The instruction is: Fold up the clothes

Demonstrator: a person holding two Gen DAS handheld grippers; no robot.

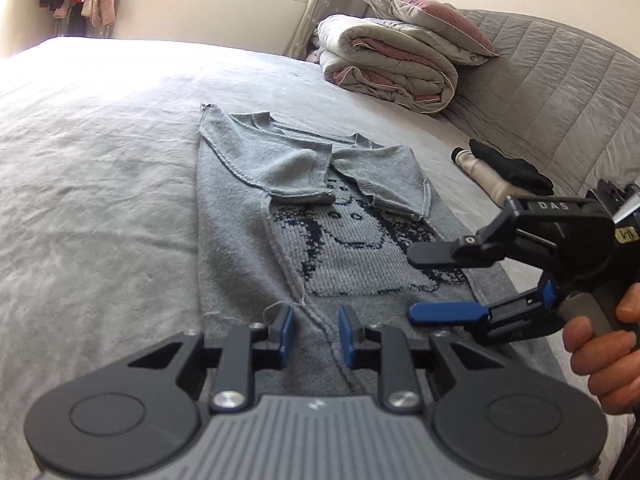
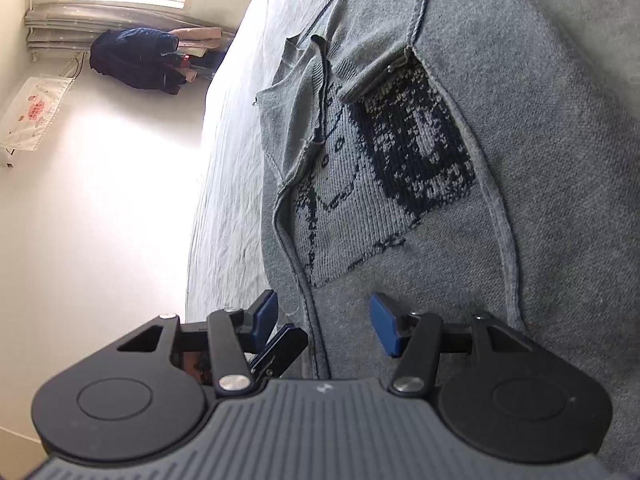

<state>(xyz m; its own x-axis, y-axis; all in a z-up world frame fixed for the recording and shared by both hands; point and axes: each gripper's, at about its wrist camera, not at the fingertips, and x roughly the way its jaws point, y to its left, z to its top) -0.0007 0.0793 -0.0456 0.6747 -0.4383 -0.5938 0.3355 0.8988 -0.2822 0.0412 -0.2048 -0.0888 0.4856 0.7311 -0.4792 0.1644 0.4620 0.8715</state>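
The grey sweater (image 1: 248,216) lies flat on the bed (image 1: 100,160), sides and sleeves folded in. Both the left gripper (image 1: 314,334) and right gripper (image 1: 440,286) hover at its hem, fingers spread, pinching nothing. Best to grip both hem corners evenly, then carry them up to the collar.

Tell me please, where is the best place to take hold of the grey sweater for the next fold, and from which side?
Probably the bottom hem of the grey sweater, from the near end of the bed. Both sleeves are already folded in over the chest, so the piece lies long and narrow. The left gripper and right gripper are open and empty near that end. One at each hem corner could carry it toward the collar.
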